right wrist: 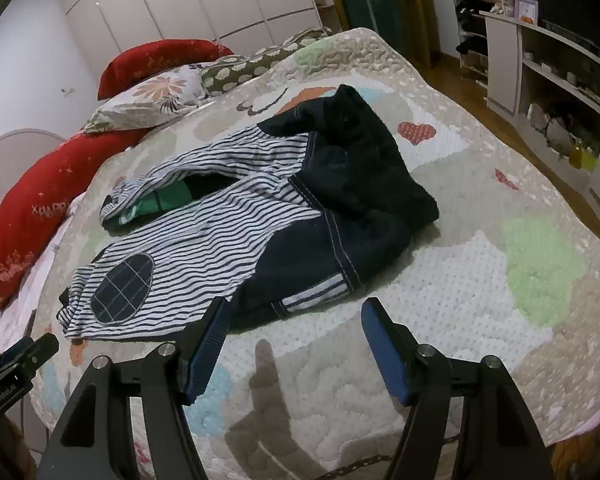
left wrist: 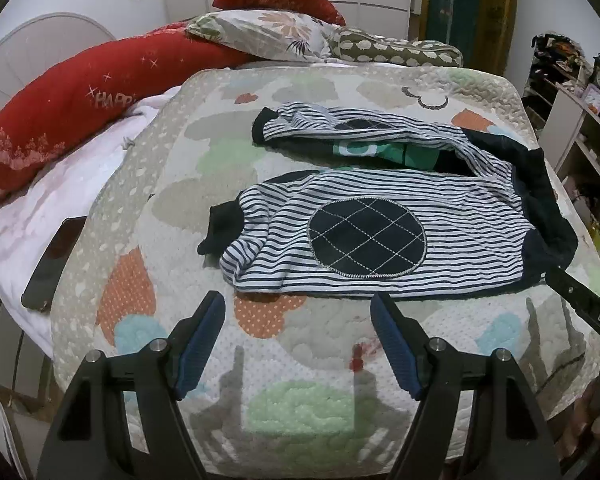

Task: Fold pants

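Striped pants (left wrist: 380, 216) lie spread on the quilted bedspread (left wrist: 300, 412) of a bed, legs pointing toward the left side of the bed, navy waist section bunched at the right. White with thin navy stripes; navy cuffs at the leg ends. Each leg carries an oval navy knee patch (left wrist: 367, 237) with white cross-stitching. The legs lie apart, with a green garment (left wrist: 396, 153) showing in the gap between them. In the right wrist view the waist part of the pants (right wrist: 260, 216) is rumpled and humped up, a striped band showing near its lower edge.

Left tongs (left wrist: 298, 308) stand open, empty, hovering above the bedspread just short of the near leg's lower edge. Blue ribbed pads (left wrist: 200, 344) face inward.

Right tongs (right wrist: 292, 316) also open, holding nothing; the left finger tip sits at the edge of the navy waist fabric, whether it touches I cannot tell. The right tool's black body enters the left wrist view at the right edge, near the waist.

At the head of the bed: a red pillow (left wrist: 60, 120) with pale lettering, a floral pillow (left wrist: 268, 36), an olive dotted pillow (left wrist: 400, 50). A dark phone (left wrist: 52, 264) lies on the pale sheet beside the bedspread. Shelving (right wrist: 560, 80) stands along the far wall.
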`<state>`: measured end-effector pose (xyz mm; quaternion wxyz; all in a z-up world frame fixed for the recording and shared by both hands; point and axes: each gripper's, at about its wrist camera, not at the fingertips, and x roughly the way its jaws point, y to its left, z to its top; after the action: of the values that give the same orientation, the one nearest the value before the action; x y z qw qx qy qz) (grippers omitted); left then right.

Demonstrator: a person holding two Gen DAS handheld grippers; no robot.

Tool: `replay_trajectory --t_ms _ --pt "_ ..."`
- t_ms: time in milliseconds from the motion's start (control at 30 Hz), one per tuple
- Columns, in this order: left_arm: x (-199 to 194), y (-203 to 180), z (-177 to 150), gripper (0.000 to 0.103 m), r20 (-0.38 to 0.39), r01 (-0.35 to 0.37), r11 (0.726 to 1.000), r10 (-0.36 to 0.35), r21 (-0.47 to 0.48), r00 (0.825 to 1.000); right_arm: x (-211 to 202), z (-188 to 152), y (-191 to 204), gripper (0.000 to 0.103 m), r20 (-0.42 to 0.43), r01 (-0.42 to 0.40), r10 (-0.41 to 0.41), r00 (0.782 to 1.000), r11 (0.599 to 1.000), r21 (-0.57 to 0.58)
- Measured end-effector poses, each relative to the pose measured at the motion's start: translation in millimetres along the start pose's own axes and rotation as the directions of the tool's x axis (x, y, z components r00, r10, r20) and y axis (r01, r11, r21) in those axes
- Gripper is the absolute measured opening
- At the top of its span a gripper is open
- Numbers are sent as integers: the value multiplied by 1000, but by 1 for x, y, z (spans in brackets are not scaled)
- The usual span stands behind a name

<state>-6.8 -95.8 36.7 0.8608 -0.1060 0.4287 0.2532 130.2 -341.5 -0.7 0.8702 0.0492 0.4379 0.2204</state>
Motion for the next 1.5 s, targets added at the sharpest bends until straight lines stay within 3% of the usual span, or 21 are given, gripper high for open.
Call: replay_trajectory --t_ms 500,700,900,1033,1133,1200,1233,1267,1500 --pt "19 14 -3 75 -33 23 999 -24 -25 999 3 -3 -5 72 12 9 -9 1000 1000 2" --pt "45 75 5 79 -71 43 972 -61 -231 996 -9 17 -34 73 84 57 -61 995 997 54" --pt "72 100 21 79 -73 145 940 -175 -308 982 7 40 -60 74 58 65 -72 996 990 122" --pt "93 80 37 81 -96 244 931 -278 -271 956 27 51 -62 74 22 55 -59 998 989 141" --pt "107 62 46 83 -115 256 937 -289 -238 950 42 55 -60 74 -1 34 -34 999 987 157" --pt "112 55 51 39 -140 219 950 -253 -220 957 44 58 -58 73 8 19 -20 1000 987 160" --pt "114 52 53 13 -167 181 961 -217 -206 962 44 59 -58 54 13 1 -3 1000 986 167" --pt "113 53 54 13 -169 195 957 -233 -216 958 44 60 -59 26 1 -30 30 1000 983 181" --pt "91 71 50 12 -170 226 930 -283 -290 944 31 55 -78 18 1 -140 146 989 945 297"
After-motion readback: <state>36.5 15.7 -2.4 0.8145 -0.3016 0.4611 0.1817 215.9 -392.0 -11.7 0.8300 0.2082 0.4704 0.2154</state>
